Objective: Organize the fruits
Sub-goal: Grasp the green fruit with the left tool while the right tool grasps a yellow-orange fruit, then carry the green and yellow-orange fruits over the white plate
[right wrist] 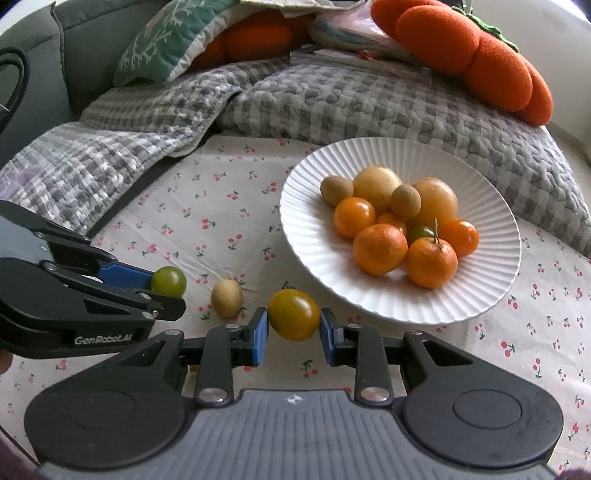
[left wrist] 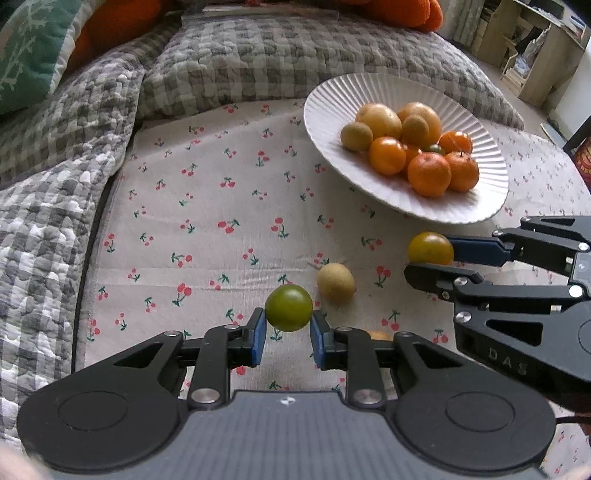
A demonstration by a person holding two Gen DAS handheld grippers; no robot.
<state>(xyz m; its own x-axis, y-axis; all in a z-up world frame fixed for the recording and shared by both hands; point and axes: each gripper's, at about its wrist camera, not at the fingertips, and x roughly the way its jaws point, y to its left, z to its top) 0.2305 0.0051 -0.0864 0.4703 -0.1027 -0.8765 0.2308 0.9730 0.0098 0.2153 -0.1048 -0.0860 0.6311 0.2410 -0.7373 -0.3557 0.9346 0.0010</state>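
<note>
My left gripper [left wrist: 288,332] is shut on a green tomato [left wrist: 289,308], held just above the cherry-print cloth; it also shows in the right wrist view [right wrist: 169,281]. My right gripper [right wrist: 293,332] is shut on a yellow-orange tomato [right wrist: 294,314], seen from the left wrist too [left wrist: 430,248]. A small tan longan [left wrist: 336,282] lies loose on the cloth between the two grippers, also in the right wrist view [right wrist: 226,298]. A white ribbed plate [right wrist: 491,295] holds several oranges, tomatoes and tan fruits to the right and beyond the grippers.
The cherry-print cloth [left wrist: 207,206] covers the sofa seat. Grey checked quilts [left wrist: 55,177] border it on the left and back. An orange pumpkin cushion [right wrist: 480,55] and a green pillow [right wrist: 166,33] lie behind. A small tan bit [left wrist: 378,335] peeks behind my left finger.
</note>
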